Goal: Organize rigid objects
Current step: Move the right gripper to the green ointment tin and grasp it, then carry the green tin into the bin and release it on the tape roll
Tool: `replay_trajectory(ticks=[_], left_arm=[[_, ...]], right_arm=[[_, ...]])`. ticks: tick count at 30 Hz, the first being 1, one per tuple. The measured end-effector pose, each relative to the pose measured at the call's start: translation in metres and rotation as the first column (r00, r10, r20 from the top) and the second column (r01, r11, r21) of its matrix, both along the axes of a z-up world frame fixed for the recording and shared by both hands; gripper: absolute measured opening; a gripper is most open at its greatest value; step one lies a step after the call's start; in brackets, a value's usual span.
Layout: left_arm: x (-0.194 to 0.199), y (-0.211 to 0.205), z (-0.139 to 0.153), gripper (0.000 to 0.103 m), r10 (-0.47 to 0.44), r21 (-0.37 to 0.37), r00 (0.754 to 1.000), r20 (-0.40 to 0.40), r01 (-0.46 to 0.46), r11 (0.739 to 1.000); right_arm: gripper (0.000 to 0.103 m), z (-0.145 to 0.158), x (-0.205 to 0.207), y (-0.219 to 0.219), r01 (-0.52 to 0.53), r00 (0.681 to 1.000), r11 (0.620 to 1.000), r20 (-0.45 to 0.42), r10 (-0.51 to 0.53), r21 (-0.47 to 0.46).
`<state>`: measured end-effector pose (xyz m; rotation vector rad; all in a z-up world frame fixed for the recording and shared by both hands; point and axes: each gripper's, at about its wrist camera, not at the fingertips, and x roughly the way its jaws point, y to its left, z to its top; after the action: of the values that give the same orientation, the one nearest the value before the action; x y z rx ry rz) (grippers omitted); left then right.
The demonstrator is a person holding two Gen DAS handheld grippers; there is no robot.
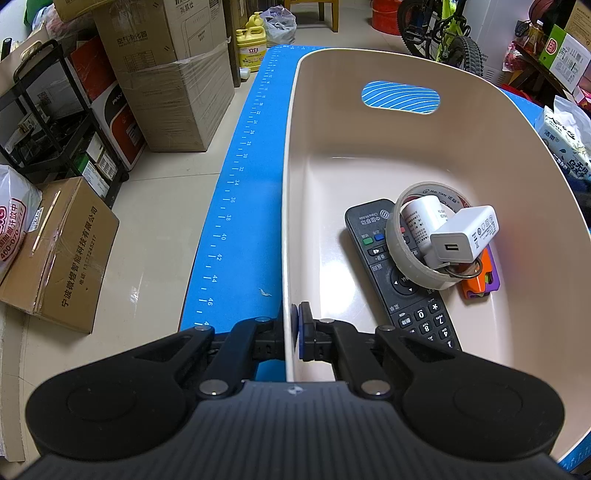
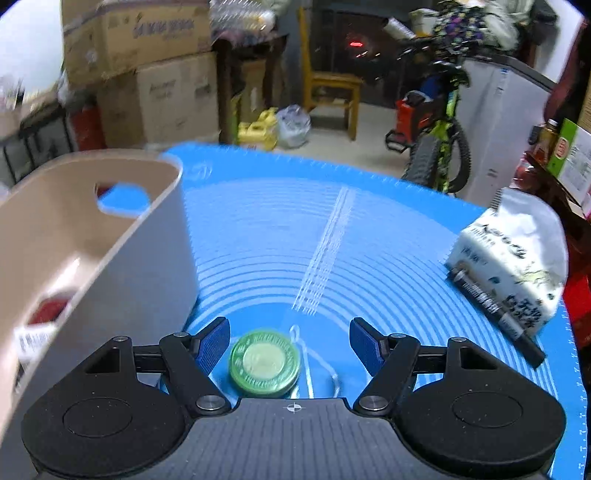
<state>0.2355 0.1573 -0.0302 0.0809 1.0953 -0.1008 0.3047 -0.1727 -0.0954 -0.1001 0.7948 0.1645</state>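
Background only. Stacked cardboard boxes (image 1: 173, 74) on floor at left, black shelf rack (image 1: 55, 122) beside them. Yellow detergent jug (image 1: 252, 46) and plastic bag (image 1: 279, 24) past far end of blue measuring mat (image 1: 240, 192). Green bicycle (image 1: 447, 33) at right; wooden chair (image 2: 332, 88) behind. Tissue pack (image 2: 513, 262) on mat.
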Motion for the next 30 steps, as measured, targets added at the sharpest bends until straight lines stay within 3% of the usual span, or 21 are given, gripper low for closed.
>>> replay_trajectory(ticks=[5, 15, 20, 30], left_arm=[[0.0, 0.0, 0.0, 0.005, 0.0, 0.001, 1.0, 0.0, 0.0, 1.0], [0.0, 0.0, 0.001, 0.005, 0.0, 0.0, 1.0, 0.001, 0.0, 1.0], [0.002, 0.0, 0.001, 0.005, 0.0, 0.002, 1.0, -0.001, 0.0, 1.0], [0.002, 0.0, 0.001, 0.005, -0.001, 0.003, 1.0, 0.0, 0.001, 1.0]], right_arm=[[0.076, -0.014, 0.001, 0.007, -0.002, 1.0, 1.0, -0.03, 0.001, -0.007], [0.064, -0.025, 0.0, 0.006, 0.023, 0.998, 0.999, -0.057, -0.022, 0.032], [0.055, -0.023, 0.001, 0.011, 0.015, 0.998, 1.0, -0.061, -0.014, 0.015], [0.054, -0.001, -0.007, 0.008, 0.029, 0.999, 1.0, -0.017, -0.029, -0.004]])
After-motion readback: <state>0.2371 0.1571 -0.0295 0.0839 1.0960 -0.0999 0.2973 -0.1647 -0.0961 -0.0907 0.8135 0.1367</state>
